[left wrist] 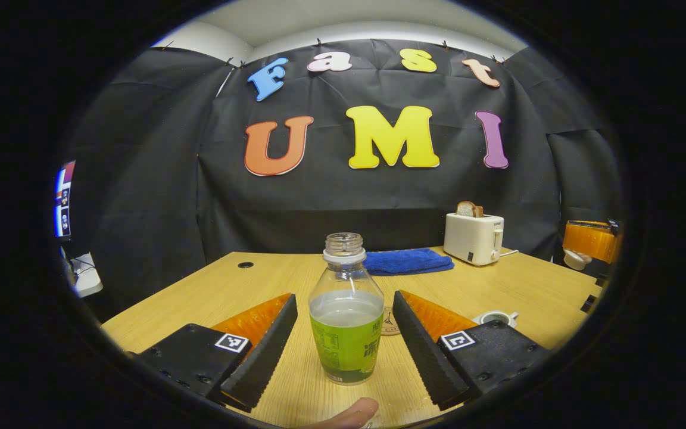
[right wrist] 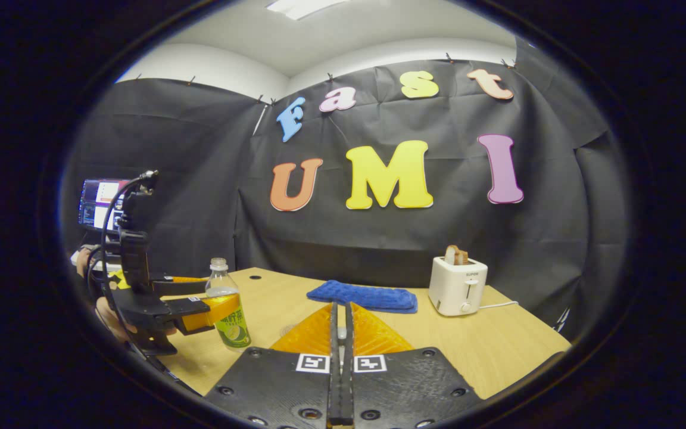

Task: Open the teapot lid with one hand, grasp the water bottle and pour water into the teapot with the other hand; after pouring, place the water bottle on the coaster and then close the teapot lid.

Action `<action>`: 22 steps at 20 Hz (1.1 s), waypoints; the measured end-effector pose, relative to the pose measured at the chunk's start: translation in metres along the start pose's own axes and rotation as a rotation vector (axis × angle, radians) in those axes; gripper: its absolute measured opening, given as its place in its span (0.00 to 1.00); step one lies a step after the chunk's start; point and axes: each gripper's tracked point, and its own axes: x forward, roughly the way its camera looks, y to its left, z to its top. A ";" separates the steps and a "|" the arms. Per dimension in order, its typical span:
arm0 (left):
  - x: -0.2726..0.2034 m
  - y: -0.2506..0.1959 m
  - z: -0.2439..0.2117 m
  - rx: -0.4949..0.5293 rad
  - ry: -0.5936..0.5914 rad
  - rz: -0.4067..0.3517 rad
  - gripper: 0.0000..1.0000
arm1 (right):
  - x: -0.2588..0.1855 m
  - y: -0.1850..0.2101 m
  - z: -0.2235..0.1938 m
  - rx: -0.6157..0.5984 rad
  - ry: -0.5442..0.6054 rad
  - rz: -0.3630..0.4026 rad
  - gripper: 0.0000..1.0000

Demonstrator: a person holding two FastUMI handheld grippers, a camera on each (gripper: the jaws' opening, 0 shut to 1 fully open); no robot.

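An uncapped water bottle (left wrist: 346, 333) with a green label stands on the wooden table (left wrist: 498, 283), about half full. My left gripper (left wrist: 345, 298) is open, a finger on each side of the bottle, not touching it. Behind the bottle lies a round coaster (left wrist: 388, 322). The white teapot (left wrist: 496, 317) peeks out past the right finger, its top uncovered. At the far right my right gripper (left wrist: 581, 253) hangs above the table with the white teapot lid (left wrist: 575, 260) under it. In the right gripper view the right gripper (right wrist: 340, 333) is shut, and the left gripper (right wrist: 221, 295) flanks the bottle (right wrist: 231, 319).
A white toaster (left wrist: 474, 238) with toast stands at the back right, a folded blue towel (left wrist: 408, 261) to its left. A thumb (left wrist: 349, 414) shows at the bottom edge. A hand (right wrist: 108, 316) holds the left gripper, and a monitor (right wrist: 99, 202) glows beyond the table's left side.
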 end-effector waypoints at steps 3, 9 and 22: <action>0.006 -0.006 -0.010 -0.008 -0.015 -0.028 1.00 | 0.002 0.000 -0.002 -0.007 0.007 0.002 0.00; 0.017 0.009 -0.029 -0.004 0.023 0.024 1.00 | 0.001 -0.009 0.000 -0.006 0.013 -0.010 0.00; -0.006 0.002 -0.005 0.328 0.041 0.145 0.77 | 0.000 -0.049 -0.001 0.003 0.043 -0.069 0.00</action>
